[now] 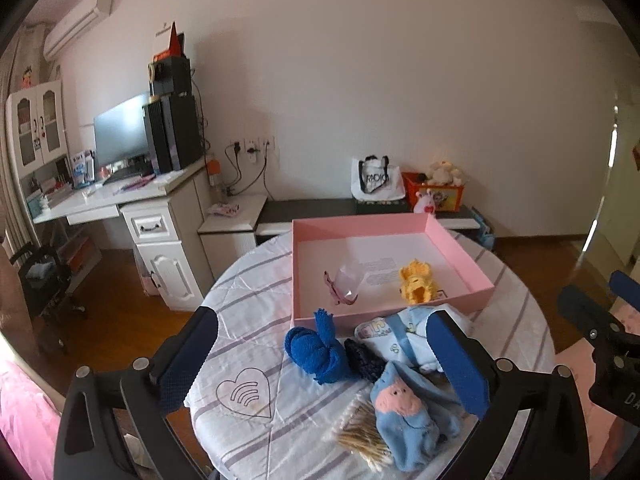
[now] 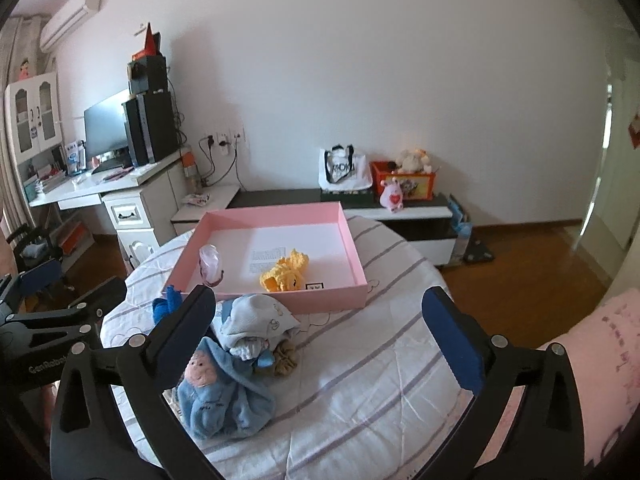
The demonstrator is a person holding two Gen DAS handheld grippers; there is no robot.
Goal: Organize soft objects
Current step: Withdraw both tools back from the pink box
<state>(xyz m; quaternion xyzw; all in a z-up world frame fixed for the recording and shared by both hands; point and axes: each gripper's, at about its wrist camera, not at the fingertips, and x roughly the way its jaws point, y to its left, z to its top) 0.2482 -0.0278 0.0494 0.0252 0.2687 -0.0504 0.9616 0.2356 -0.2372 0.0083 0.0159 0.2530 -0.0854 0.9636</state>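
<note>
Both sets of jaws spread wide and empty: left gripper (image 1: 324, 364) nearest blue knit roll (image 1: 316, 350) by near wall of pink box (image 1: 390, 316), right gripper (image 2: 320, 344) beside blue doll cloth (image 2: 222, 394); cotton swabs (image 1: 362, 434) touching cloth; 2 items boxed

The printed sheet (image 1: 380, 272) on the floor of the pink box (image 1: 460, 252) is too small to read. At six o'clock in the left wrist view, the cotton swabs (image 1: 360, 436) slip partly under the blue plush cloth (image 1: 412, 412). The dark knitted piece (image 1: 362, 358), perhaps a scrunchie, is half covered.
</note>
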